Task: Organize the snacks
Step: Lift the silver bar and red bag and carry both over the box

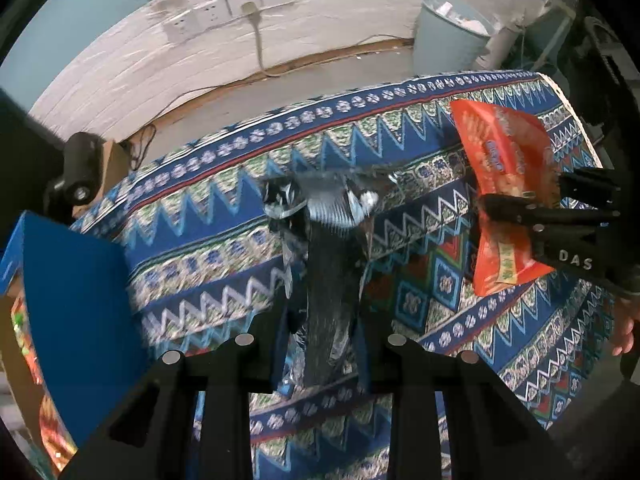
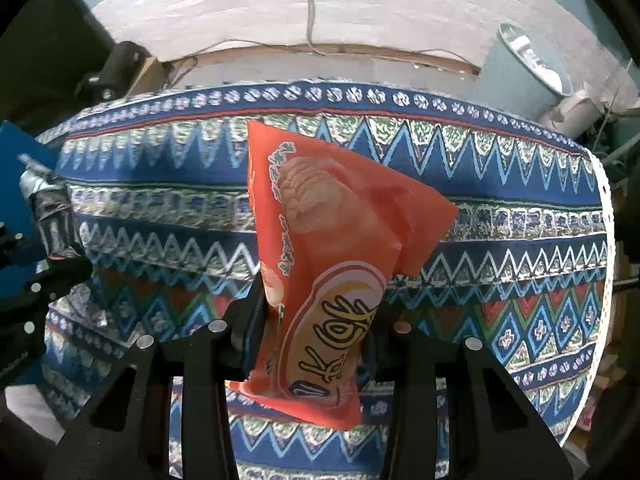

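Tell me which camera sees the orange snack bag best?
The right wrist camera: the orange snack bag fills its middle, sharp, with its picture and letters showing. The left wrist camera shows it off at the right edge, blurred and partly covered.

left gripper (image 1: 320, 344) at 6 o'clock clamps a dark packet (image 1: 326, 248) over the patterned cloth (image 1: 208, 208). at 3 o'clock right gripper (image 1: 516, 196) pinches an orange bag (image 1: 500, 152). blue box (image 1: 76, 312) at 8 o'clock.
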`<action>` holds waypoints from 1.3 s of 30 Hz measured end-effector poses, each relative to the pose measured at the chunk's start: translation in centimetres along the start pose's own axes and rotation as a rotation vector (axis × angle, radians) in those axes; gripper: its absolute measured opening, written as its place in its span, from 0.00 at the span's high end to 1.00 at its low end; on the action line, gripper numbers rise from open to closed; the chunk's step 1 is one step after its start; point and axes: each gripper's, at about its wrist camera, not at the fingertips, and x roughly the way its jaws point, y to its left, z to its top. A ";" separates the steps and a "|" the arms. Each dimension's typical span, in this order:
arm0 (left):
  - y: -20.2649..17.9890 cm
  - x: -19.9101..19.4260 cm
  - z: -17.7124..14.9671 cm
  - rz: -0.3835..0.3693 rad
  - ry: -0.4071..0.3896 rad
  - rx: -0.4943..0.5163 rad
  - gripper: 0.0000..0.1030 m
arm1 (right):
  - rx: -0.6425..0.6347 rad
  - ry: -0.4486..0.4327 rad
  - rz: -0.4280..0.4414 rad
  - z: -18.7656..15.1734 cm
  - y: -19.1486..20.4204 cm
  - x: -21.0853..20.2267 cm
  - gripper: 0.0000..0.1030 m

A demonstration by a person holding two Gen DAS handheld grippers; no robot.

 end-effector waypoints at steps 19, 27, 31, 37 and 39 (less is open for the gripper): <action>2.8 -8.0 -4.1 0.008 -0.134 -0.070 0.73 | -0.070 -0.133 0.082 -1.4 4.7 -8.3 0.62; 3.5 -11.0 -5.4 0.041 -0.189 -0.089 0.73 | -0.109 -0.186 0.128 -1.6 6.7 -11.3 0.62; 3.6 -12.6 -6.1 0.059 -0.223 -0.086 0.73 | -0.140 -0.205 0.145 -1.7 8.2 -12.4 0.62; 3.8 -14.8 -7.1 0.095 -0.268 -0.077 0.73 | -0.185 -0.227 0.181 -1.6 10.4 -13.7 0.62; 4.0 -15.5 -7.5 0.109 -0.280 -0.072 0.73 | -0.197 -0.234 0.194 -1.5 11.1 -14.1 0.62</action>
